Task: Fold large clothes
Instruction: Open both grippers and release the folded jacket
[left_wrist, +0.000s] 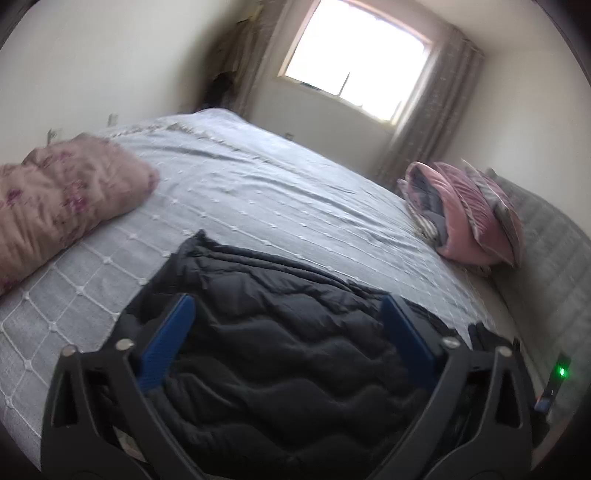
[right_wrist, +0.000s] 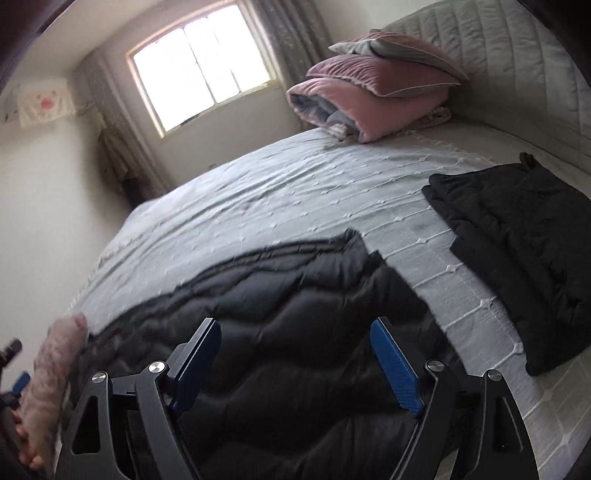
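A black quilted puffer jacket (left_wrist: 280, 332) lies on the near part of the grey bed (left_wrist: 258, 192); it also shows in the right wrist view (right_wrist: 295, 295). My left gripper (left_wrist: 286, 314) is open above the jacket, its blue pads spread wide, nothing between them. My right gripper (right_wrist: 295, 336) is open too, hovering over the same jacket. A second black garment (right_wrist: 517, 251) lies folded on the bed to the right in the right wrist view.
A pink floral folded quilt (left_wrist: 62, 199) sits at the left of the bed. Pink and grey pillows and a quilt (right_wrist: 369, 92) are stacked by the padded headboard (right_wrist: 498, 55). A window (right_wrist: 203, 66) and curtains are beyond the bed.
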